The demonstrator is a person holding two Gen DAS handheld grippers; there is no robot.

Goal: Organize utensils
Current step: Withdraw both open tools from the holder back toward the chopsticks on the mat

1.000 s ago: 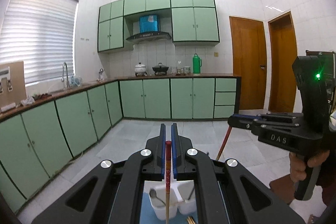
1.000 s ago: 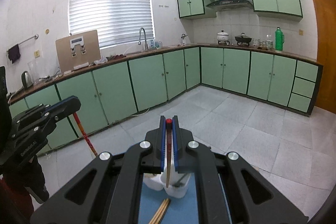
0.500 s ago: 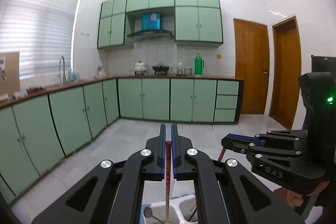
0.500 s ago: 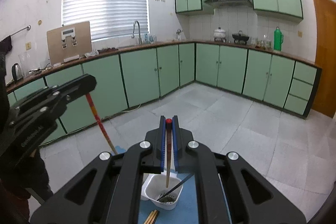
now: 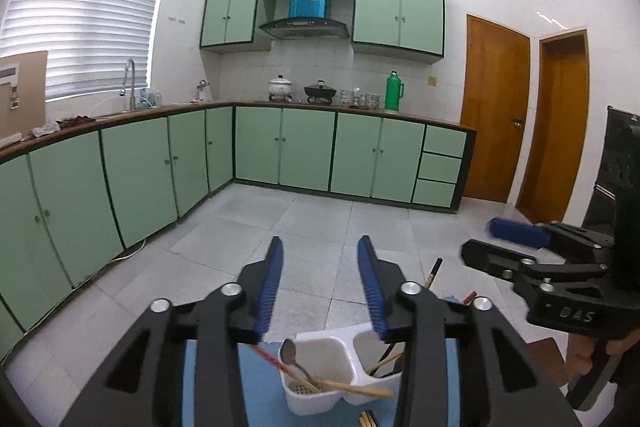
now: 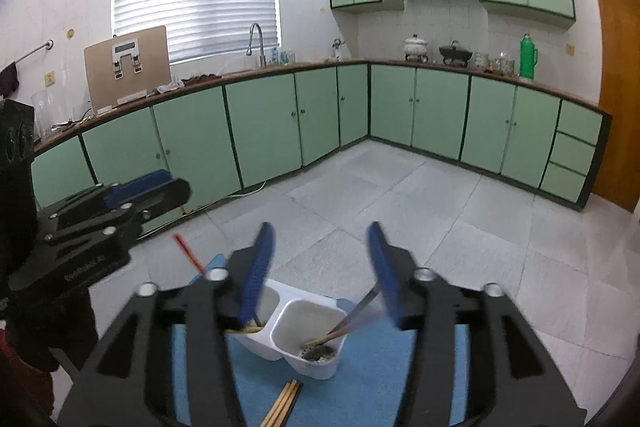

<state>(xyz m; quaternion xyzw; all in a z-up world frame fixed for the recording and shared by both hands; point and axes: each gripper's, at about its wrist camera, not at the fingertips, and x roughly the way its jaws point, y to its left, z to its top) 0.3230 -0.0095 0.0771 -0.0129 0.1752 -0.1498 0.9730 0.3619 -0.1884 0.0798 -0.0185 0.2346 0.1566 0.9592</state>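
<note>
Tools both opening, nothing between the jaws. Left tool (image 5: 318,283) hangs over the white two-cup holder (image 5: 340,375) on the blue mat (image 6: 384,379); red chopstick (image 5: 267,357) leans out of the holder's cup toward 10 o'clock. Right tool (image 6: 318,267) sits above the other cup, dark chopstick (image 6: 352,319) leaning toward 2 o'clock. Loose chopsticks (image 6: 282,403) lie on the mat at 6 o'clock of the holder.

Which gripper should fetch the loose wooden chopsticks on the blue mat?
Probably right. The right gripper, jaws opening and empty, has the wooden chopsticks on the blue mat just below its fingers. From the left gripper, also opening and empty, only their ends show at the bottom edge.
</note>
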